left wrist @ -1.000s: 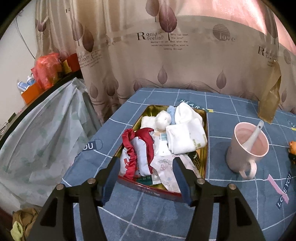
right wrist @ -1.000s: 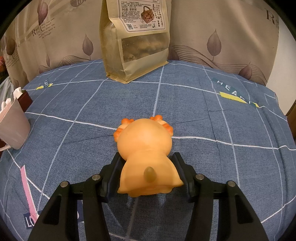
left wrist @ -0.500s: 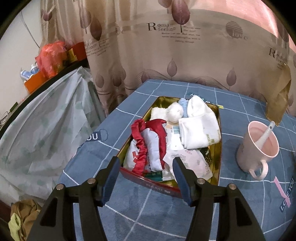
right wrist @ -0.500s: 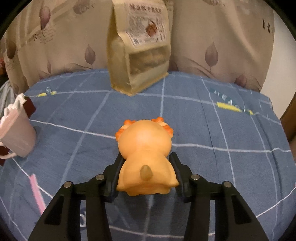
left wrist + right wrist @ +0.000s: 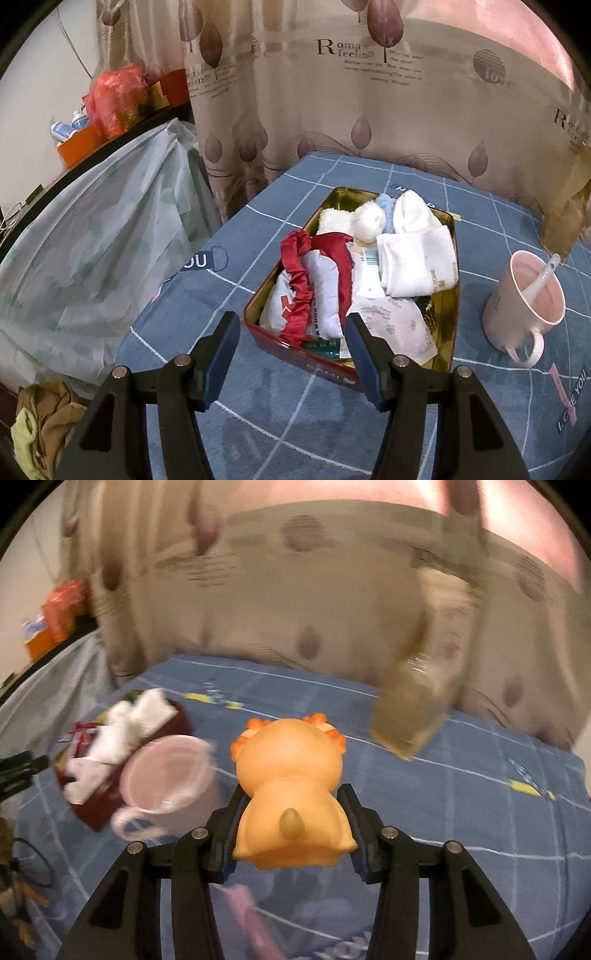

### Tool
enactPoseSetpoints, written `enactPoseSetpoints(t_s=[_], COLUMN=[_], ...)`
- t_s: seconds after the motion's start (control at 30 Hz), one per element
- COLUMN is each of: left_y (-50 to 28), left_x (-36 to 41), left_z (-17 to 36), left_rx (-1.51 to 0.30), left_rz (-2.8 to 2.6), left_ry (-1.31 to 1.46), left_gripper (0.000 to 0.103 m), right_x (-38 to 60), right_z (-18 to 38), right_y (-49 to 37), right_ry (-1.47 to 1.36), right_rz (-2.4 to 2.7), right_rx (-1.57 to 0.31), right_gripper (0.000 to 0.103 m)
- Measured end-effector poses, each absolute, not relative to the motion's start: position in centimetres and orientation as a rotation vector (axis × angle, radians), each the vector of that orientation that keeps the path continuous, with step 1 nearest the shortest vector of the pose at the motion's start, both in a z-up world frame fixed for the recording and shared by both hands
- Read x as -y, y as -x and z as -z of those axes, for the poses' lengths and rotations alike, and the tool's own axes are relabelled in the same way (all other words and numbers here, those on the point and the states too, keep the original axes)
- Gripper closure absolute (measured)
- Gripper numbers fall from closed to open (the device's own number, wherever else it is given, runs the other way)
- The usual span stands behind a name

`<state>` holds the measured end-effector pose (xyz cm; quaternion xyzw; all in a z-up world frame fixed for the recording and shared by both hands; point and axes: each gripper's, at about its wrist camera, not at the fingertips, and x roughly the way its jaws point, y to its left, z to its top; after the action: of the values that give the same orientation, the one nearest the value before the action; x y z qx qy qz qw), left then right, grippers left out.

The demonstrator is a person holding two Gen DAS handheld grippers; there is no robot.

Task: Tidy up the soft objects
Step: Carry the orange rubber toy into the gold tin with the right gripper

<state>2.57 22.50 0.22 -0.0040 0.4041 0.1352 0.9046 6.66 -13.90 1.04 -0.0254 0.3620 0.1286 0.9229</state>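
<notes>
My right gripper [image 5: 291, 797] is shut on an orange squishy animal toy [image 5: 291, 771], which hangs lifted above the blue tablecloth [image 5: 443, 812]. This view is blurred. A gold-lined red tin [image 5: 452, 295] holds several soft things: white folded cloths [image 5: 417, 258], a red satin scrunchie [image 5: 299, 295], a white pompom [image 5: 369, 221]. The same tin [image 5: 99, 812] shows at the left of the right wrist view. My left gripper [image 5: 291, 325] stands open just in front of the tin's near edge, with nothing between its fingers.
A pink mug [image 5: 524, 306] with a white spoon stands right of the tin; it shows as the mug [image 5: 166, 775] left of the toy. A tan snack bag [image 5: 417, 709] stands at the back by the curtain. A plastic-covered heap [image 5: 92, 240] lies off the table's left edge.
My right gripper has closed on the orange toy, lifted it off the cloth and swung left, bringing the mug and tin into view. The left gripper drifted slightly left.
</notes>
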Motion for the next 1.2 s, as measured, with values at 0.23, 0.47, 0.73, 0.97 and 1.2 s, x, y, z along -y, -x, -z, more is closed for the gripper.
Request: enactPoseSetpoints(t_s=[0.23,0.47,0.73,0.97,1.2], left_y=[-2.5,-2.5,-2.4,-2.4,-2.6], left_x=[-23.1,-23.6,-24.1,-24.2,-24.4], left_z=[-0.2,-0.4,-0.5,-0.4,-0.4], left_rx=[-0.838,-0.831,-0.823,-0.824,-0.83], left_rz=[-0.294,-0.309,-0.327,-0.329,-0.331], left_ry=[0.023,0.034,0.054,0.057,0.064], left_gripper=[0.043,0.043,0.043,0.043,0.043], right_x=[6.6,0.2,-4.5,-7.8,-10.0], right_z=[-2.1,-1.7,-0.4,1.5,3.4], right_y=[-6.3,-6.4,-7.4,-9.1,-10.6], right_ry=[0.086,0.143,0.191,0.227,0.257], right_rz=[-0.41,-0.526,-0.607,-0.65,-0.648], right_rx=[-0.727,-0.744,-0.777,-0.818,-0.849], right_gripper=[0.058,0.058,0.059,0.059,0.059])
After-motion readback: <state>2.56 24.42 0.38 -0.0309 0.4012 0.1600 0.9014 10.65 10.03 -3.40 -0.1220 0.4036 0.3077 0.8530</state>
